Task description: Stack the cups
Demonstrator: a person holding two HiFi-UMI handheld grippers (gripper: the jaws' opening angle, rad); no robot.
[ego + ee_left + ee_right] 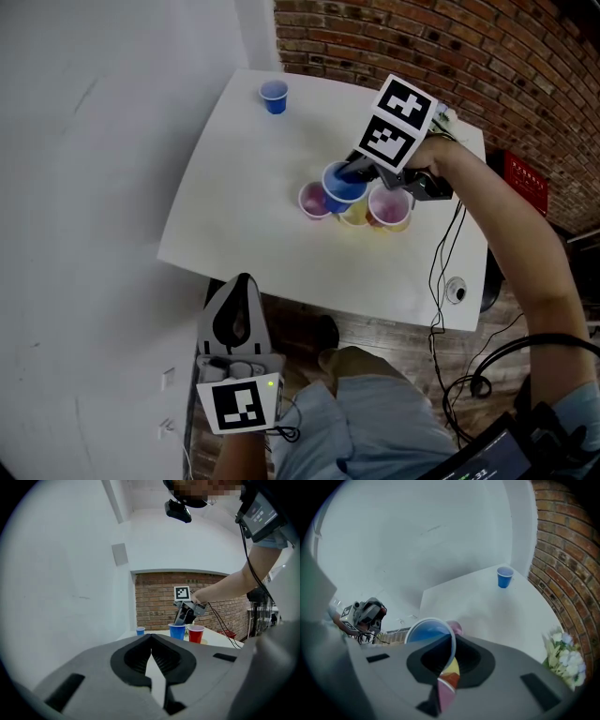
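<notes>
**White table by brick: five cups, one in a grip**

White table (pixel 234 197) sits in the corner between a brick wall (pixel 422 42) and a pale wall. Five cups show on or over it: two blue, two pink-lined and one yellow.

The far cup (pixel 274 96) is blue. It stands upright and alone near the table's far left corner, well apart from the rest.

The other four crowd together at the table's middle. The held cup (pixel 339 187) is blue with a pale rim, its mouth up and slightly tilted. It sits between the two pink-lined cups (pixel 314 201) and overlaps the yellow cup (pixel 355 217), which is mostly hidden under it. Whether it rests on the cups below cannot be told. Seen from the left gripper view, the pink-lined cup on the right is red outside.

There are two grippers. The right gripper (pixel 354 174) reaches down over the table's middle. Its jaws are pinched on the held cup's wall at the rim, one inside the cup and one outside.

The left gripper (pixel 242 286) is off the table's near edge and points toward the table. Its jaws are closed together with nothing between them.
</notes>
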